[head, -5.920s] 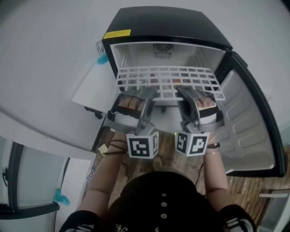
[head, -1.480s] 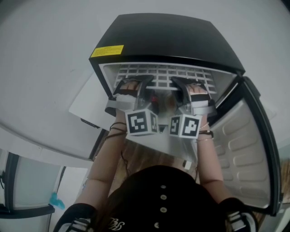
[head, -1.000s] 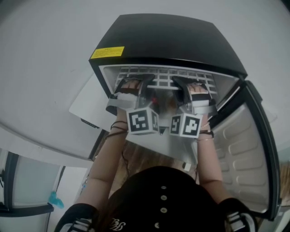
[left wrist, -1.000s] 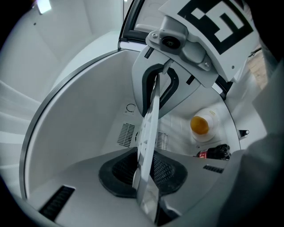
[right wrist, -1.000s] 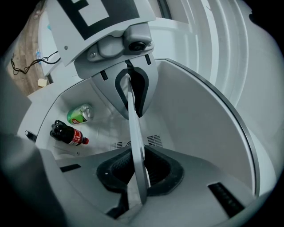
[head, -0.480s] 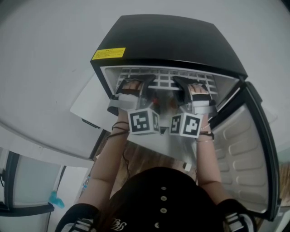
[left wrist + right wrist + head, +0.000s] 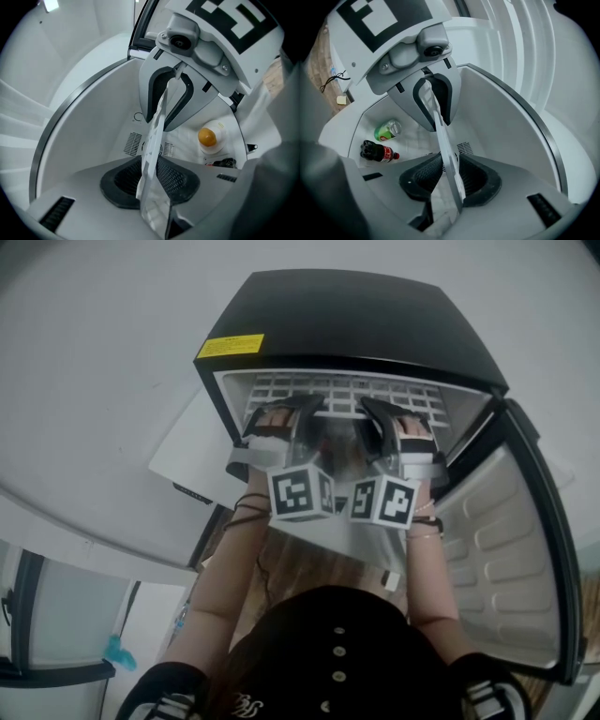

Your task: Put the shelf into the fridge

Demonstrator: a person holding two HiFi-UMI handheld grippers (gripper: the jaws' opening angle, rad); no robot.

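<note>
Green can (image 7: 387, 131) beside cola bottle (image 7: 377, 152); elsewhere, orange-topped white container (image 7: 209, 139)

Perhaps home: mini fridge (image 7: 356, 324), wooden floor (image 7: 309, 563)

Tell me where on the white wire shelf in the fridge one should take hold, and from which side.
Take the shelf by its front edge, coming from the open front of the fridge, one jaw above the grid and one below. It lies flat inside; the walls close its sides and back, so only the front edge is free.
</note>
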